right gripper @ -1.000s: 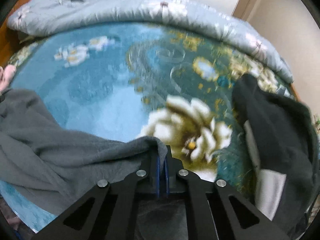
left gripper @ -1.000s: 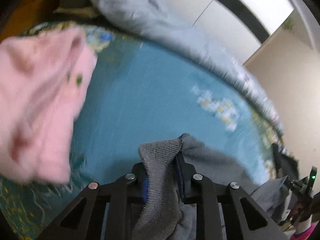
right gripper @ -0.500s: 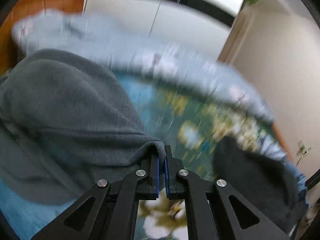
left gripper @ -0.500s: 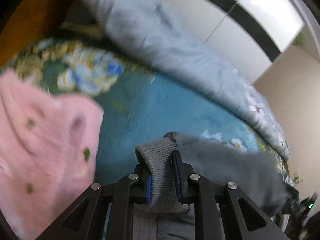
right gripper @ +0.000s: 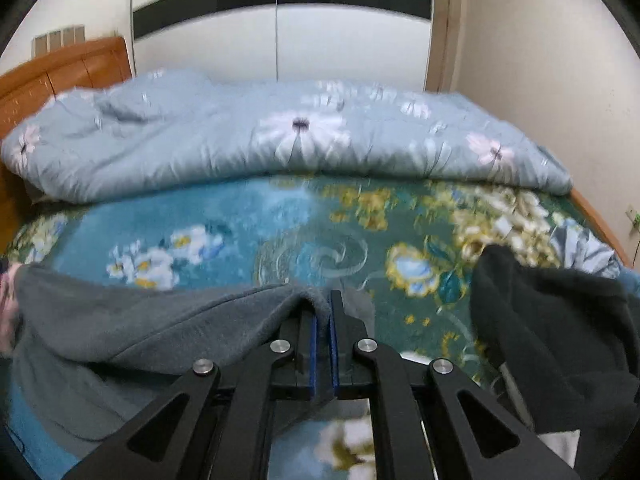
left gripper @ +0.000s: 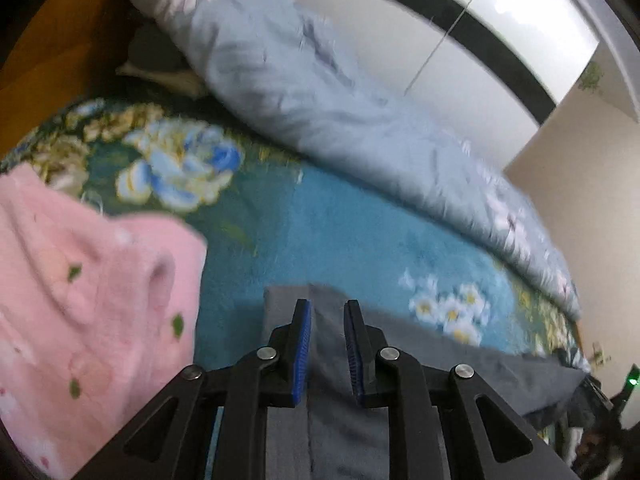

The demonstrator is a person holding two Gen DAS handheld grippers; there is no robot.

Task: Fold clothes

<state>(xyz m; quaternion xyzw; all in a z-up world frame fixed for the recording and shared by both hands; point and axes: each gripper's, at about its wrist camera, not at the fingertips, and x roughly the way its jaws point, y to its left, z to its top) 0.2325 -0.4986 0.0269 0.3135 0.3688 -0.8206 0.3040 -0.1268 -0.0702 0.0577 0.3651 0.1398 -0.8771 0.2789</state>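
Note:
A grey garment point(left gripper: 460, 360) hangs stretched between both grippers above the bed. My left gripper point(left gripper: 326, 304) is shut on its thick edge, and grey cloth fills the gap between the blue pads point(left gripper: 301, 344). The cloth runs off to the right from there. In the right wrist view the grey garment point(right gripper: 160, 320) drapes away to the left. My right gripper point(right gripper: 323, 296) is shut tight on a fold of its edge.
A pink garment point(left gripper: 80, 280) lies on the left of the blue floral blanket point(left gripper: 340, 232). A black garment point(right gripper: 552, 340) is heaped on the right. A pale blue quilt point(right gripper: 240, 140) is bunched along the back, with a wooden headboard point(right gripper: 60, 72) and a white wardrobe point(right gripper: 280, 40) beyond.
Both grippers have risen with the grey garment, which has gone from bunched to spread flat and taut. Both views have tipped up toward the quilt and wardrobe.

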